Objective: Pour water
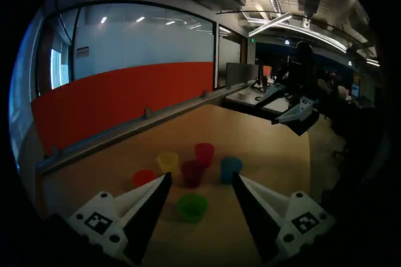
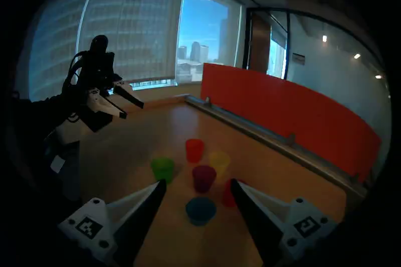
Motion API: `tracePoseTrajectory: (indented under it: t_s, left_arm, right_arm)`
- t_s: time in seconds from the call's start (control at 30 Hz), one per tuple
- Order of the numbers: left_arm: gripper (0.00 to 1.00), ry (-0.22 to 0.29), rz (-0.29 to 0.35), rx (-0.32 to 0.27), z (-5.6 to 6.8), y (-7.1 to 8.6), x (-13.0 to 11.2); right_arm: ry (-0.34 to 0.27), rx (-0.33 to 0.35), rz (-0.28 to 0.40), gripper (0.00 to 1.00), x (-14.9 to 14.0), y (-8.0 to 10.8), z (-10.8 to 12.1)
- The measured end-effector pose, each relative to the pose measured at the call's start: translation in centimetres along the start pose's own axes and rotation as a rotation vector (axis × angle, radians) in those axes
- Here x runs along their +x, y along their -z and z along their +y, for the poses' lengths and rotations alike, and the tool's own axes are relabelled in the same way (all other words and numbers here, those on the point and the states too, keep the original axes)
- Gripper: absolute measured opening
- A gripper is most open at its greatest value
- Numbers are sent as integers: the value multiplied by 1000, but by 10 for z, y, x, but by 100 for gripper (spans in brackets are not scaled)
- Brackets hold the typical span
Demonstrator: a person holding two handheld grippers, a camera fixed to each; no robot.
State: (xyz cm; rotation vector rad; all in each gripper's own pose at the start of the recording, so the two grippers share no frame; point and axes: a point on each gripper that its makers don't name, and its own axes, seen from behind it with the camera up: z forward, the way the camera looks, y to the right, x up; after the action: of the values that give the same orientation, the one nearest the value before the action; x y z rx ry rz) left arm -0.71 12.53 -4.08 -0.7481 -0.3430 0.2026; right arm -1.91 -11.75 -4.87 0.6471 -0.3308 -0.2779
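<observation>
Several small plastic cups stand clustered on the wooden table [image 1: 260, 147]. In the left gripper view the green cup [image 1: 192, 207] is nearest, with a maroon cup [image 1: 193, 173], yellow cup [image 1: 168, 162], blue cup [image 1: 231, 169] and two red cups [image 1: 204, 153] behind it. My left gripper [image 1: 201, 175] hovers open above them and holds nothing. In the right gripper view the blue cup [image 2: 201, 210] is nearest, and the maroon cup [image 2: 204, 178] and green cup [image 2: 163, 169] lie beyond. My right gripper [image 2: 197, 182] is open and empty too. Each gripper sees the other [image 1: 266, 114] [image 2: 134, 110] raised above the table.
A red partition [image 2: 301, 111] with a grey rail [image 1: 140, 124] runs along one table edge. Large windows [image 2: 130, 36] stand behind the person holding the left gripper. Office desks and chairs [image 1: 341, 96] sit beyond the table's far end. Bare tabletop [image 2: 145, 131] surrounds the cups.
</observation>
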Motion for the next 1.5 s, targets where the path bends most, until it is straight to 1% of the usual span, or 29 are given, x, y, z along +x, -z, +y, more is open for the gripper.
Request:
tracePoseTrajectory:
  t_s: [0.2, 0.3, 0.6, 0.8, 0.97, 1.1, 1.27, 1.5]
  left_arm:
    - [88, 0, -67, -10, 3, -13, -34]
    - [88, -17, -102, -21, 6, -19, -50]
    - [88, -25, -206, -35, 7, -40, -102]
    - [88, -36, -274, -23, -3, -54, -136]
    - [88, -32, -317, -18, -9, -65, -159]
    - [88, -25, -339, -18, -14, -74, -170]
    - [88, -12, -345, -15, -21, -84, -176]
    - [88, 8, -349, -41, -23, -101, -182]
  right_arm:
    - [-37, 23, -41, 99, -31, -10, -1]
    - [-58, 28, -66, 99, -47, -14, -1]
    - [-82, 26, -141, 99, -97, -32, 4]
    - [-78, 34, -181, 99, -124, -46, 3]
    - [-75, 46, -201, 99, -139, -58, 1]
    - [-75, 52, -215, 99, -148, -65, 1]
    - [-72, 57, -229, 99, -155, -73, 2]
    - [-61, 59, -255, 99, -169, -89, 3]
